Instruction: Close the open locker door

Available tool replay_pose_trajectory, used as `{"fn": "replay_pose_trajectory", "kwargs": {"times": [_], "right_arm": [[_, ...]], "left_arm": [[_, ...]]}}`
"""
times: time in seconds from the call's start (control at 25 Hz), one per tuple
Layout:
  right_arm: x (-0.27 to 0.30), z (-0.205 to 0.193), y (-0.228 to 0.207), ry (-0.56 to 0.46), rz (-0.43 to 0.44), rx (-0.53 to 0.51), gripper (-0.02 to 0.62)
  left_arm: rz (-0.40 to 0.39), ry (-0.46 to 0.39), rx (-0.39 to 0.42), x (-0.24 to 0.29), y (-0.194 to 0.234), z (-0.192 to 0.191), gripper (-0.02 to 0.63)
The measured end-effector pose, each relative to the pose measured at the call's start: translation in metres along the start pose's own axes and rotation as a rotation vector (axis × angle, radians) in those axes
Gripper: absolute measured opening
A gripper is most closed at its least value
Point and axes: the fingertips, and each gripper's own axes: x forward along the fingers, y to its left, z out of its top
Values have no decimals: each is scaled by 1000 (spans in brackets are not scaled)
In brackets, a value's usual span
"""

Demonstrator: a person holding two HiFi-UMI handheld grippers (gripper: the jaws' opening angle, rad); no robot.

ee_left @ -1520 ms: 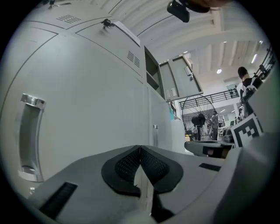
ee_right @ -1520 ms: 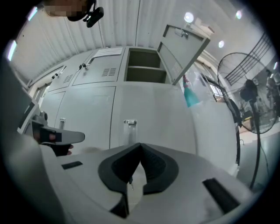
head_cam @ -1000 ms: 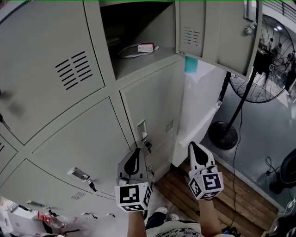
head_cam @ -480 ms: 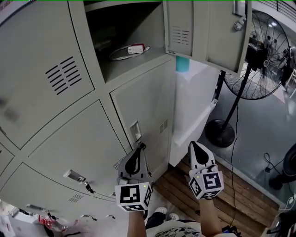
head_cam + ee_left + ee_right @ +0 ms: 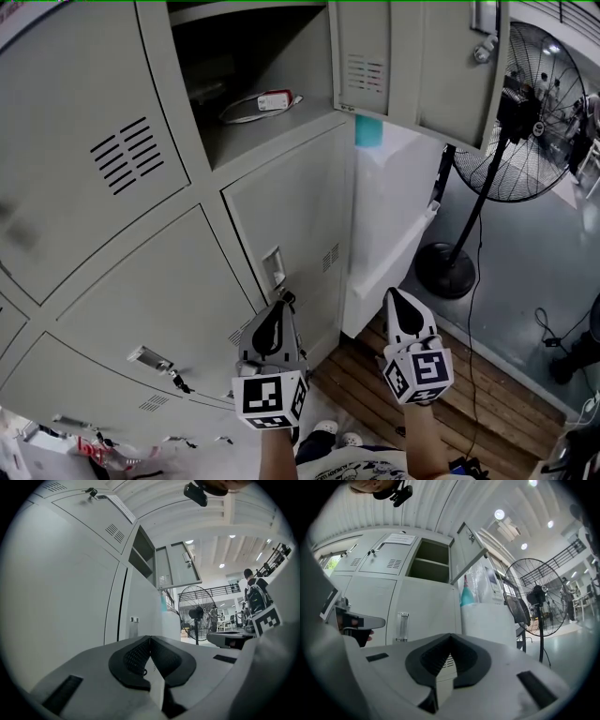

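The open locker door [image 5: 415,64] stands swung out to the right at the top of the grey locker bank [image 5: 103,178]. Its compartment [image 5: 253,66] is dark and holds a white cable with a red-and-white item [image 5: 265,101]. My left gripper [image 5: 277,311] is shut and empty, low in front of a lower locker door with a small latch [image 5: 274,266]. My right gripper [image 5: 396,302] is shut and empty beside it, well below the open door. The left gripper view shows the door [image 5: 180,566] far ahead. The right gripper view shows the door [image 5: 468,550] and the compartment [image 5: 427,563] above its jaws.
A white cabinet with a teal patch [image 5: 394,211] stands against the lockers under the open door. A large black pedestal fan [image 5: 530,103] is at the right. Wooden boards [image 5: 370,375] lie below the grippers. Keys hang from lower lockers [image 5: 178,373]. People are in the far background [image 5: 255,590].
Both gripper views have swung away from the locker fronts toward the open door and fan; the near door handle has left the left gripper view. The head view barely shifted.
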Motion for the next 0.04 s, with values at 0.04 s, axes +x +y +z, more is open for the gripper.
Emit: {"fn": "replay_pose_trajectory", "kwargs": {"times": [0.04], "right_arm": [[0,0,0,0,0,0,-3]], "left_arm": [[0,0,0,0,1,0,5]]}}
